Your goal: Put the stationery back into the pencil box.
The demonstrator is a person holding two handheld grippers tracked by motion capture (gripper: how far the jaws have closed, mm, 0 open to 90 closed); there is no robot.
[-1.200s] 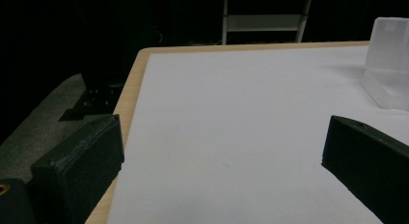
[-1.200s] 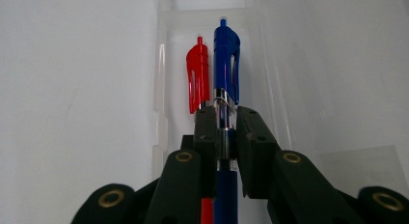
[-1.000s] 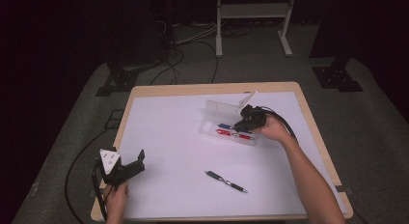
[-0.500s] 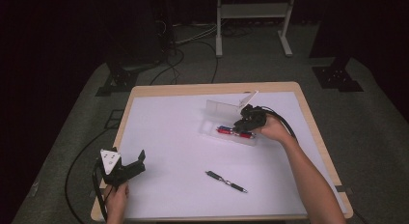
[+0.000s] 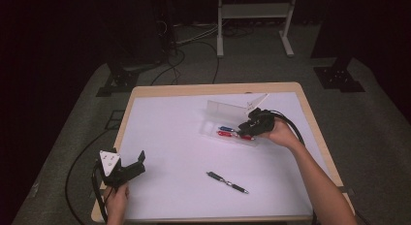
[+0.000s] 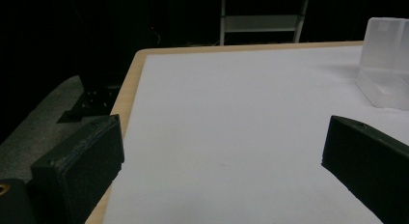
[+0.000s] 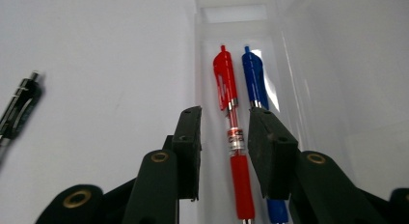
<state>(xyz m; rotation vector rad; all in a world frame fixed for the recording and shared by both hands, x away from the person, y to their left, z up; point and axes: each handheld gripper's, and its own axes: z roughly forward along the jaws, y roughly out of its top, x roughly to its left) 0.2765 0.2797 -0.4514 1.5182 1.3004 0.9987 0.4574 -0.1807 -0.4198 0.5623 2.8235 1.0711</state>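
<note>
Lying side by side in the clear box [image 5: 228,119] we see a red pen [image 7: 232,122] and a blue pen [image 7: 254,83], parallel and just touching or nearly so; in the high view the red pen [image 5: 226,134] sits on the side of the box nearer us and the blue pen [image 5: 225,129] just behind it. Our right gripper [image 7: 224,137] hangs over the box's right end with its jaws apart, one on each side of the red pen's barrel and touching neither wall of it that we can make out; the right-hand jaw covers part of the blue pen. From above, that right gripper [image 5: 248,129] and the hand behind it overlap the box's right end. The box's lid stands open along its far side. A black pen [image 5: 227,182] lies on the white table [image 5: 169,123] well apart from the box, nearer us and a little to the left of the box's right end, angled across the surface. Far to the left of the box and nearer us, at the table's near-left corner, our left gripper [image 5: 136,163] rests with jaws wide apart and nothing between them; from its own camera the box [image 6: 386,64] shows at the upper right.
</note>
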